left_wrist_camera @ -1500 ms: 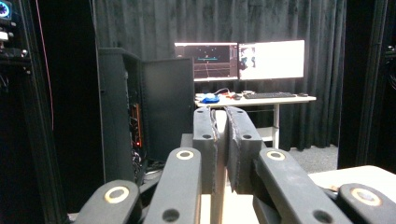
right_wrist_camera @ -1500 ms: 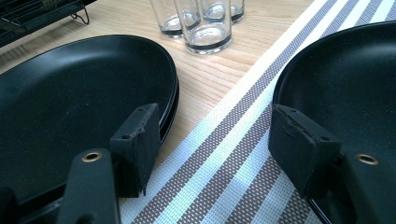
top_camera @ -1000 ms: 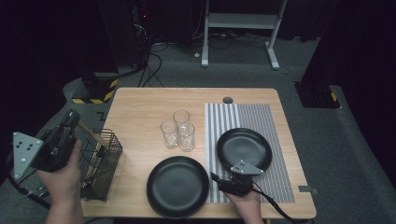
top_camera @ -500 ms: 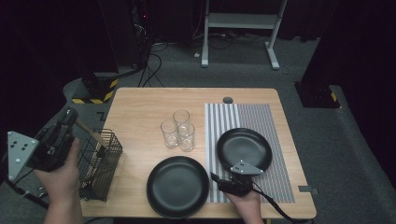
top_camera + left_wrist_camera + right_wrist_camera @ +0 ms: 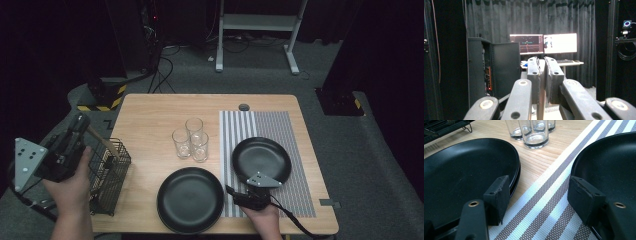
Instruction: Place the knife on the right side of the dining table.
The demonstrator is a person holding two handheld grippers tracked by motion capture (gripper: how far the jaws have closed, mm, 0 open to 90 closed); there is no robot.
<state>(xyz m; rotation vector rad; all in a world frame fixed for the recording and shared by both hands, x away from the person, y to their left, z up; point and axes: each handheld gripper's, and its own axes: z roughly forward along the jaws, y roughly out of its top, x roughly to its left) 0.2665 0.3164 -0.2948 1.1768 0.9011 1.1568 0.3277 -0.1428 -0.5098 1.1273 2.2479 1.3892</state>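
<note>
A person works at a wooden desk (image 5: 150, 112) with a handheld gripper in each hand.

The left gripper (image 5: 79, 125) is raised off the desk's left edge, above a black wire basket (image 5: 107, 175) standing at that edge. Its fingers (image 5: 534, 75) are nearly closed on a thin wooden stick (image 5: 104, 142), probably a utensil handle, which slopes down toward the basket's top. In the left gripper view the stick's pale shaft runs down between the pads.

The right gripper (image 5: 539, 202) rests low at the near edge, over a striped placemat (image 5: 245, 130). Its fingers (image 5: 499, 195) stand wide apart with nothing between them. A stack of large black plates (image 5: 190, 200) lies just to its left, and a smaller black plate (image 5: 262, 157) sits on the placemat just ahead. Three clear glasses (image 5: 192, 140) cluster mid-desk.

The step in hand looks like handling the stick at the basket. To do it well, keep the grip firm but gentle, since the stick is thin and could pivot between the pads. Move it along its own length, so that it does not snag the wire mesh. The basket is light and sits at the desk's edge, so a sideways pull could tip or drag it. The right gripper seems best kept still, well away from the glasses.
</note>
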